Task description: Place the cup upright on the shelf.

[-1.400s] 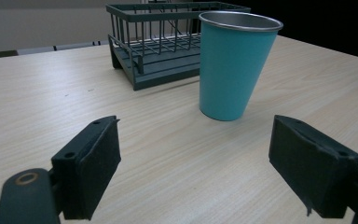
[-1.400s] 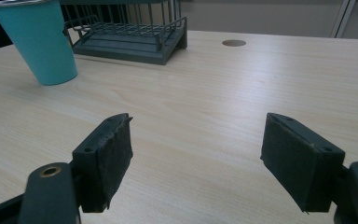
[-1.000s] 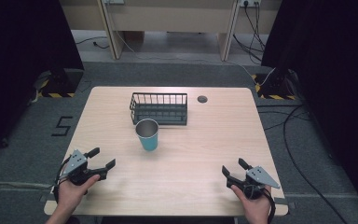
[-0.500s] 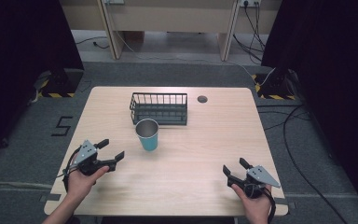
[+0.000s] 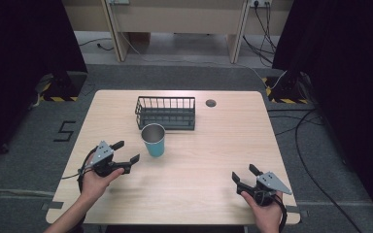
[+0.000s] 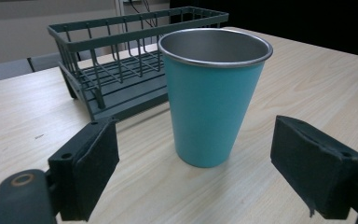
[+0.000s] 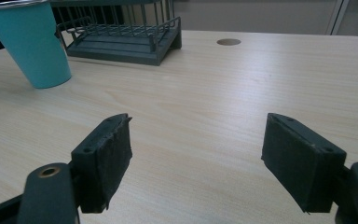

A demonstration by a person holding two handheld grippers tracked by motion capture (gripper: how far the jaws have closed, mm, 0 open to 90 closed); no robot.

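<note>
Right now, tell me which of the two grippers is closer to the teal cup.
The left gripper: its open jaws point at the teal cup just ahead, not yet touching. The right gripper sits open near the table's front edge, far off.

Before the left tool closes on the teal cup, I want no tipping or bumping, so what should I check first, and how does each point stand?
1. Left tool open wide enough for the teal cup: ok, jaws spread wider than the cup in the left gripper view.
2. Cup upright on the table: ok.
3. Cup lined up between the jaws: ok, roughly centred in the left gripper view.
4. Jaws around the cup: not ok, the cup stands ahead of them, untouched.
5. Cup clear of the wire basket: cannot tell, the gap looks very small.
6. Right tool out of the way: ok, open near the table's front edge.
</note>
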